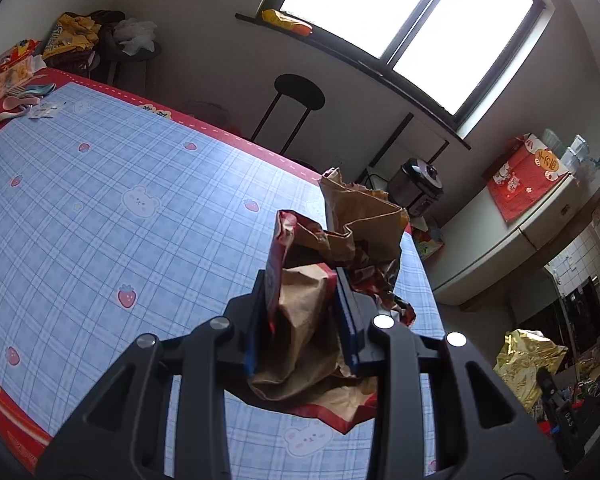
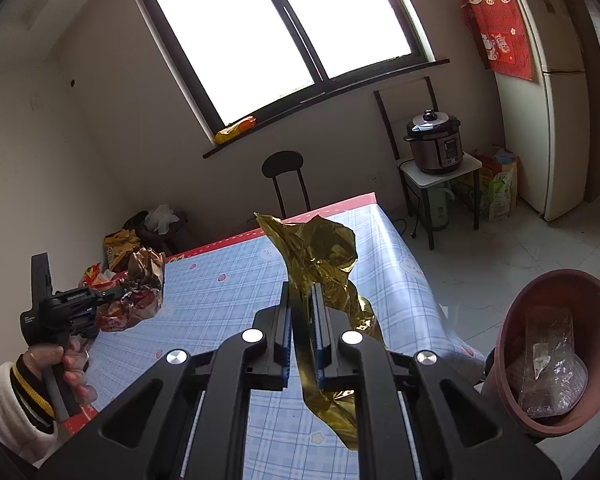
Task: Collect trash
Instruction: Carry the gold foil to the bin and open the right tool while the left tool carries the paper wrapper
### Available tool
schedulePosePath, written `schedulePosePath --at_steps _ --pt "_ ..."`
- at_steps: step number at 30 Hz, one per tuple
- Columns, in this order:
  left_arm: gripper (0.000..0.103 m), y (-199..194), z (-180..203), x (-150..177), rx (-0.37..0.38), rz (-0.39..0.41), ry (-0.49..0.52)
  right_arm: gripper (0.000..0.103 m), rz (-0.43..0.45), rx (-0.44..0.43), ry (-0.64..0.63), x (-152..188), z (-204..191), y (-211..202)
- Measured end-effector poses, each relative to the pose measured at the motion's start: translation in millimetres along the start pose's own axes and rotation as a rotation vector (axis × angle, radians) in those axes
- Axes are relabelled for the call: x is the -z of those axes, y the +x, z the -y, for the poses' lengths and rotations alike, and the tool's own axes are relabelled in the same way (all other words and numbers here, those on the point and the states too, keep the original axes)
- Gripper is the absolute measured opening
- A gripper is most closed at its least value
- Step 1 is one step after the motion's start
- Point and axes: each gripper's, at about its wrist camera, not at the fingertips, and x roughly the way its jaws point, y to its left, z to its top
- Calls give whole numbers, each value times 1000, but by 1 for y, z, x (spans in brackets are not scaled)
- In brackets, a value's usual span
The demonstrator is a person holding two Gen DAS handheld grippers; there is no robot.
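- my left tool (image 1: 305, 312) is clamped on a crumpled brown and red paper bag (image 1: 332, 280). the bag is squashed between the two pads and sticks out above and below them.
- the paper bag hangs in the air over the surface (image 1: 140, 208), not touching it. the surface has a blue checked cloth with little bears and strawberries and a red edge.
- in the right view i can see the left tool from the side, with the same bag in it, and the hand (image 2: 70, 364) that holds its grip. a white sleeve (image 2: 8, 404) with yellow and black stripes covers the wrist.
- my right tool (image 2: 302, 320) is pinched tight on a thin gold foil wrapper (image 2: 320, 256). the pads are almost together with only the foil between them.
- the gold foil wrapper stands up above the pads and also hangs down below them. it is in the air over the near edge of the surface.
- a round brown bin (image 2: 548, 344) is low on the right of the right view, just beside the surface. it has a clear plastic wrapper (image 2: 548, 364) lying inside it.
- at the far end of the surface there is a pile of bags and boxes (image 1: 16, 64).
- a black stool (image 1: 298, 92) stands by the wall under the window (image 1: 408, 16). a yellow packet (image 1: 286, 21) lies on the window sill.
- a cooker pot (image 2: 434, 142) sits on a small white stand, and a fridge (image 2: 548, 92) is beside it.
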Motion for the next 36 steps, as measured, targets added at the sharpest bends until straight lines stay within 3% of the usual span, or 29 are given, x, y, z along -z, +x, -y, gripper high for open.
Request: schedulePosePath --at_steps 9,14,20,27,36 --pt "34 -43 124 34 126 32 164 11 94 114 78 16 80 -106" --pt "34 -49 183 70 221 -7 241 11 138 199 144 27 128 -153" --pt "35 -42 232 114 285 -79 318 11 158 300 205 29 186 -186" --pt "35 -24 257 144 319 -145 361 11 99 349 253 27 234 -176" --pt "35 -11 239 142 276 -169 334 11 30 310 274 3 251 -112"
